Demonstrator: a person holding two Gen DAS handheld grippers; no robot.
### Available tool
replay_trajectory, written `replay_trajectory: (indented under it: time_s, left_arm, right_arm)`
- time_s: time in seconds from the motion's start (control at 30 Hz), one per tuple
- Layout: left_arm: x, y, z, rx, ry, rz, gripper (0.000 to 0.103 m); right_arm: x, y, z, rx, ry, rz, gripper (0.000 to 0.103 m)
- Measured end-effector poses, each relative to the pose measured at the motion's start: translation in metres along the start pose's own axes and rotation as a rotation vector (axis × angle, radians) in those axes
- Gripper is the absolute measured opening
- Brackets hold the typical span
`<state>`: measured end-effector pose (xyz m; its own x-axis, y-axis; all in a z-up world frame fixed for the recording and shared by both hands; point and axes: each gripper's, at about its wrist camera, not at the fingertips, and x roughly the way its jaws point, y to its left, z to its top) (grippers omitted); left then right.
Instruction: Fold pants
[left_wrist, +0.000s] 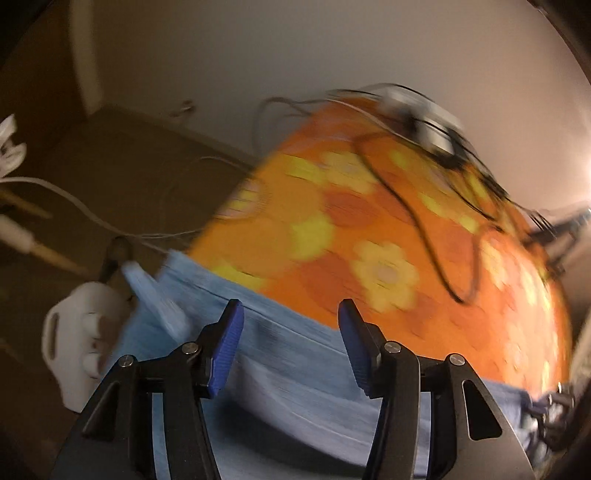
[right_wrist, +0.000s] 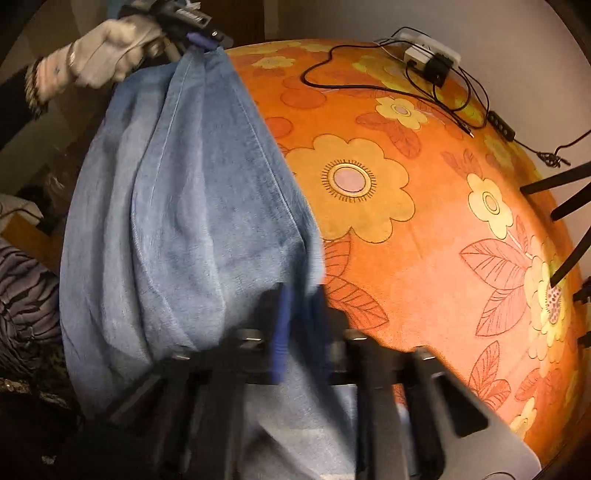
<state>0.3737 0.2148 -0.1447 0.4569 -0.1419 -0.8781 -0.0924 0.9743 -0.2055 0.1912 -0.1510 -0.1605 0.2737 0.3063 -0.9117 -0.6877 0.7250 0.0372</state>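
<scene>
Light blue denim pants (right_wrist: 184, 221) hang in a long fold over the left side of an orange flowered cloth (right_wrist: 424, 258). My right gripper (right_wrist: 299, 328), blurred, is shut on their near end, with denim between the blue pads. At the far end, a white-gloved hand (right_wrist: 103, 55) holds my left gripper (right_wrist: 201, 40) right at the pants' top edge. In the left wrist view, the left gripper (left_wrist: 293, 345) is open, its pads apart over the pants (left_wrist: 295, 387) and pressing on nothing. Another white-gloved hand (left_wrist: 77, 339) is at the pants' left end.
A white power strip (right_wrist: 432, 61) with a black plug and black cables (right_wrist: 332, 66) lies at the far edge of the cloth. Black stand legs (right_wrist: 554, 184) reach in from the right. White cables (left_wrist: 74, 206) trail over the brown floor (left_wrist: 129, 166) to the left.
</scene>
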Motion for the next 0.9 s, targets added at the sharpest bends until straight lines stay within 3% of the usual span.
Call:
replay_trajectory:
  time_s: [0.2, 0.3, 0.4, 0.57, 0.73, 0.9]
  left_arm:
    - [0.016, 0.029, 0.011, -0.01, 0.017, 0.085, 0.053]
    - [0.021, 0.025, 0.008, 0.02, 0.021, 0.107, 0.053]
    - [0.028, 0.02, 0.007, 0.066, 0.019, 0.179, 0.053]
    - [0.028, 0.02, 0.002, 0.073, -0.032, 0.175, 0.053]
    - [0.022, 0.009, -0.01, 0.132, -0.114, 0.181, 0.016]
    - [0.007, 0.011, -0.012, 0.109, -0.19, 0.171, 0.013]
  right_arm:
    - [-0.002, 0.005, 0.0, -0.001, -0.012, -0.022, 0.006]
    - [-0.001, 0.003, 0.0, 0.01, -0.006, -0.029, 0.006]
    - [-0.001, 0.002, 0.002, 0.018, -0.003, -0.03, 0.005]
    - [0.001, 0.002, 0.003, 0.02, 0.002, -0.044, 0.005]
    - [0.002, 0.004, 0.005, 0.026, 0.004, -0.082, 0.005]
    - [-0.009, 0.004, 0.008, 0.036, -0.045, -0.171, 0.004]
